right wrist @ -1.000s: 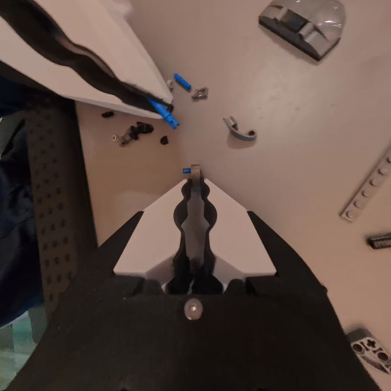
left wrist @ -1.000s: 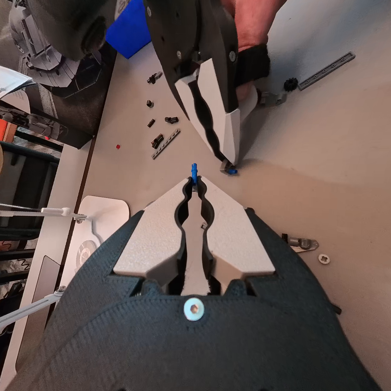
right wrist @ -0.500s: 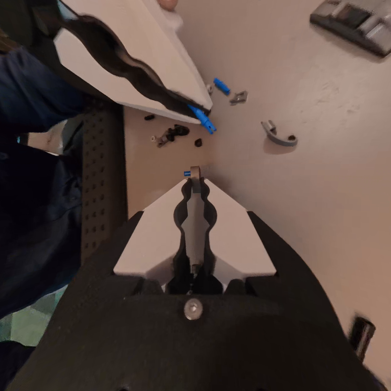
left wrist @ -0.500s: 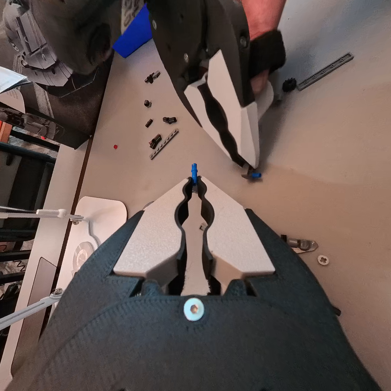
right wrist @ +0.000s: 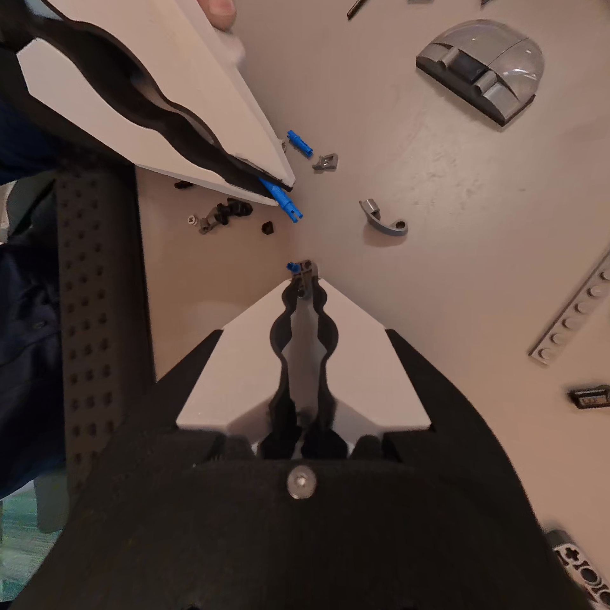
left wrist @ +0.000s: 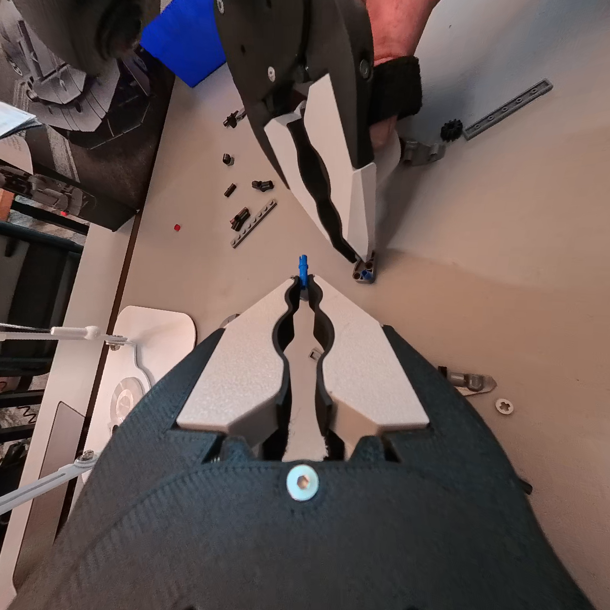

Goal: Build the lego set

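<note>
Each camera sits behind its own jaws, looking steeply down at the table [left wrist: 495, 297] from close by. They face each other: both show the blue pin [left wrist: 303, 269] and the grey connector [right wrist: 305, 269].

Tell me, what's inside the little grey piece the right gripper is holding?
A short blue pin sits in one hole of the grey piece, poking out its side. Another hole looks empty. The right gripper covers the piece's lower end, so anything there is hidden.
</note>
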Demonstrator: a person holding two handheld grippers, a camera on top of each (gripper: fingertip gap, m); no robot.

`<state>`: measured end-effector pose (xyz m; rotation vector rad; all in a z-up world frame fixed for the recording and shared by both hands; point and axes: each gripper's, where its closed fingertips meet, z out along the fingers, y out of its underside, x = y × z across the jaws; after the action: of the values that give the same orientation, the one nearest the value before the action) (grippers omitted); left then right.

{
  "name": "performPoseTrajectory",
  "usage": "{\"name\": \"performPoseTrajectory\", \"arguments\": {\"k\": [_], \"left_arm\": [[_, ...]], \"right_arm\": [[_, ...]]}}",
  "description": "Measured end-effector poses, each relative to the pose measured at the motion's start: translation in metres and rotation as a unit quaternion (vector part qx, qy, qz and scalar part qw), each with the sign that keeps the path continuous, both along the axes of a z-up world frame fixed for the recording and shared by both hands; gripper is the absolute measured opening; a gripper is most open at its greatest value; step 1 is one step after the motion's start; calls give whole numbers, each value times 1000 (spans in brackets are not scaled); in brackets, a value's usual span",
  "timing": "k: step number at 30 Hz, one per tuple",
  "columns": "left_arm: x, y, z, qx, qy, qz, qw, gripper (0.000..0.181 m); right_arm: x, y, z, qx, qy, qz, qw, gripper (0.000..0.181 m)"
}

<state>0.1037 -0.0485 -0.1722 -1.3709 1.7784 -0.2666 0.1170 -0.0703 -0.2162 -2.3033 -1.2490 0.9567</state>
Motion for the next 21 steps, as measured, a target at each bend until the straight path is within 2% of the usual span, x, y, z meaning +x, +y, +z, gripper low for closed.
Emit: {"name": "performPoseTrajectory", "arguments": {"k": [15, 19, 21], "left_arm": [[-1, -3, -9, -1, 29, -5, 1000, 2], [1, -4, -12, -7, 36, -8, 999, 2], [2, -5, -13, -13, 39, -8, 999, 2]], "right_arm": [[5, 17, 23, 76, 23, -22, 997, 11], [1, 20, 40, 172, 15, 2, 985, 22], [1, 23, 42, 242, -28, 16, 970, 25]]}}
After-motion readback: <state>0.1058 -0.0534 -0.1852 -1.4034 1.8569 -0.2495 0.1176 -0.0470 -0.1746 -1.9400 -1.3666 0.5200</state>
